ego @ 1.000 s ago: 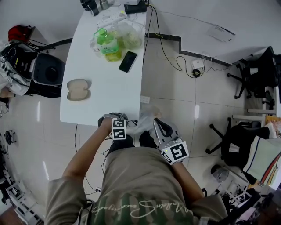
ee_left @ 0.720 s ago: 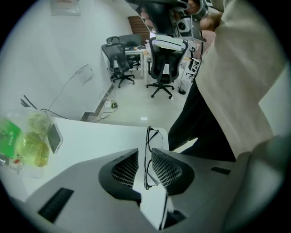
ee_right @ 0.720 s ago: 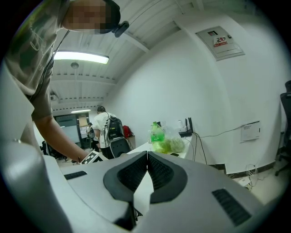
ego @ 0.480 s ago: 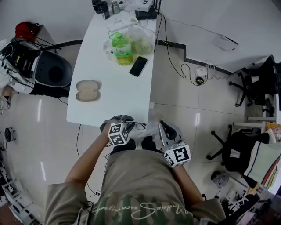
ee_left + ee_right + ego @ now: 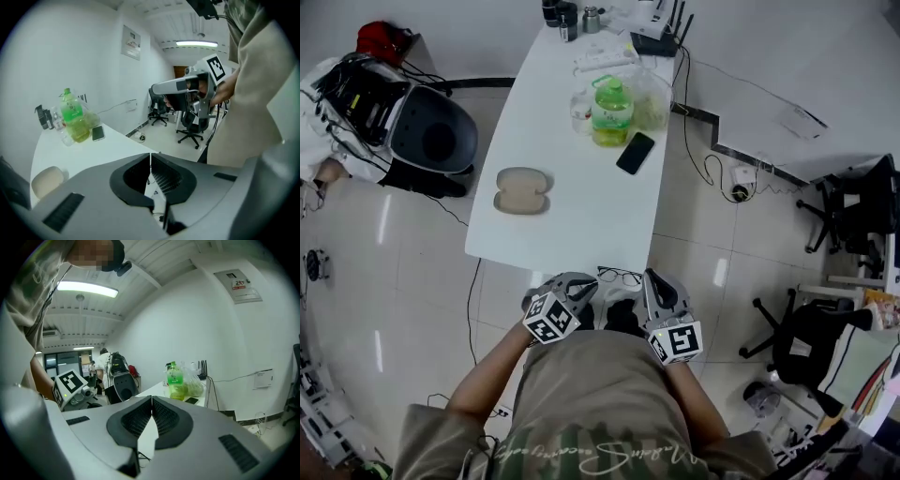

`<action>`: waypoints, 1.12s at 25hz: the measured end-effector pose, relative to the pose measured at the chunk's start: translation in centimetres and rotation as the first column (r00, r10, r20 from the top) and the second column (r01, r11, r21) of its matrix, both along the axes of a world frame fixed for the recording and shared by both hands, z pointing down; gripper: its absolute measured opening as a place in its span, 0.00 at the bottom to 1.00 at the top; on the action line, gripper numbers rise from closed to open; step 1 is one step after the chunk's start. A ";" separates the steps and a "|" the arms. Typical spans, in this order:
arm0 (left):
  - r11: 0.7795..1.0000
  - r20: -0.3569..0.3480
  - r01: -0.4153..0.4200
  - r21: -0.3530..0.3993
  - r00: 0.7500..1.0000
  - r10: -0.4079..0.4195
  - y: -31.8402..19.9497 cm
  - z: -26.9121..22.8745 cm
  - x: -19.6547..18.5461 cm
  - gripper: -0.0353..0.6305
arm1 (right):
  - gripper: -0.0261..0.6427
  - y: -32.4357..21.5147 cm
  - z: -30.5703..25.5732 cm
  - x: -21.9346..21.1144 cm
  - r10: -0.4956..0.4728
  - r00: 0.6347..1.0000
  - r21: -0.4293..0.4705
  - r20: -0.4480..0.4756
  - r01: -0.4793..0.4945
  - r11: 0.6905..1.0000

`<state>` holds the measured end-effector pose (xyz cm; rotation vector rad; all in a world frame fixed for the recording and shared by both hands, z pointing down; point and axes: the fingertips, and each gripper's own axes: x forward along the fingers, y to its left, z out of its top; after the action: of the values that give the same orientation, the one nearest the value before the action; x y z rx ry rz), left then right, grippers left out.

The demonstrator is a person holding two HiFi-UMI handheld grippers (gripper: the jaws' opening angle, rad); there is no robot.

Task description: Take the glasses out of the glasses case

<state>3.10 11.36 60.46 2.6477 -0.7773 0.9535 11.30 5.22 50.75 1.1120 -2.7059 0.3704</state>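
Low in frame: left gripper (image 5: 581, 287) and right gripper (image 5: 656, 279), jaws pressed together, empty. Glasses case (image 5: 522, 190) left of middle on bench (image 5: 586, 220).

- No word or number can be read for certain anywhere.
- Pale cursive lettering runs across the person's shirt (image 5: 600, 457), on the near side of the white table (image 5: 581, 206); its letters can't be made out.
- The marker cube (image 5: 549, 319) of the left gripper (image 5: 574, 283) and the marker cube (image 5: 676, 342) of the right gripper (image 5: 654, 279), just off the table's near end, carry black-and-white square patterns, no letters.
- A framed notice (image 5: 237, 285) on the wall above the table has a red heading; the print is too small.
- The green bottle (image 5: 611, 112) at the table's far end has a green label, illegible.
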 end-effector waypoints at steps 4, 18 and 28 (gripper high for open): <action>0.999 -0.052 0.033 0.018 0.998 -0.032 1.0 -0.2 -3.8 0.06 | 0.06 0.3 0.6 -4.3 -0.007 1.000 0.014 -0.029 0.007 1.000; 0.983 -0.188 0.184 -0.011 0.965 -0.183 5.0 -1.8 -12.0 0.06 | 0.06 3.1 -4.1 -15.2 -0.110 0.993 0.009 0.044 0.110 0.994; 0.906 -0.201 0.424 -0.007 0.887 -0.417 7.0 -2.4 -13.8 0.06 | 0.06 6.5 -4.8 -13.5 -0.101 0.986 0.001 0.132 0.102 0.995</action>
<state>-10.71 18.39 58.08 2.3987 -1.2578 0.5532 -2.15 11.72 45.90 0.9755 -2.8605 0.4502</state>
